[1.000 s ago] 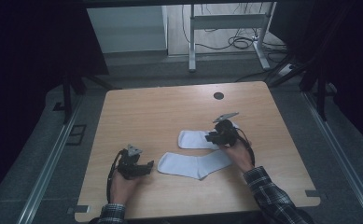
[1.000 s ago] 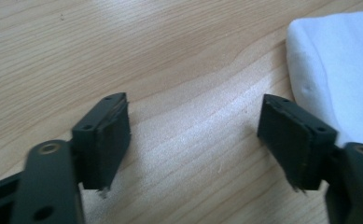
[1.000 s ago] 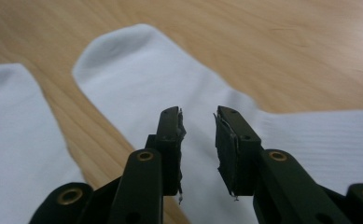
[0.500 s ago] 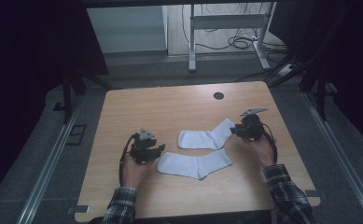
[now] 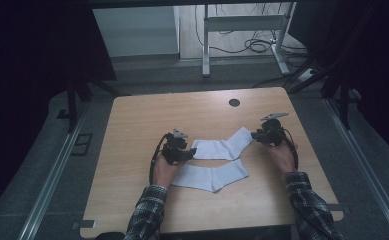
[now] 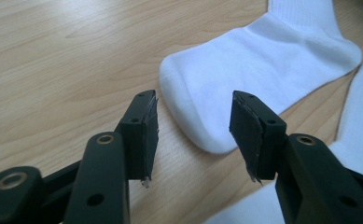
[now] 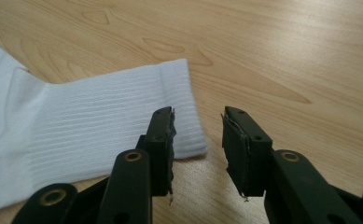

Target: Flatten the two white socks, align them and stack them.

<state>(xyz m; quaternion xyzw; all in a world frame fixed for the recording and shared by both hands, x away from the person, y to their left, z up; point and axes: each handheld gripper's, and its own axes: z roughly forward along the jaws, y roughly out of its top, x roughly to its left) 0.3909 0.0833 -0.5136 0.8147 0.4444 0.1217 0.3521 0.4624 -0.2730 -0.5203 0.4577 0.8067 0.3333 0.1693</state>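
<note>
Both hands are lining up on the far sock, its toe just ahead of the open left gripper and its cuff beside the open right gripper, jaws just widening with nothing between, so each should go low and pinch an edge.

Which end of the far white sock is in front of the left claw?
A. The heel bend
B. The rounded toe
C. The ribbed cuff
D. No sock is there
B: in the left gripper view the rounded toe of the far sock lies just beyond the open left claw, with nothing between its jaws.
</note>
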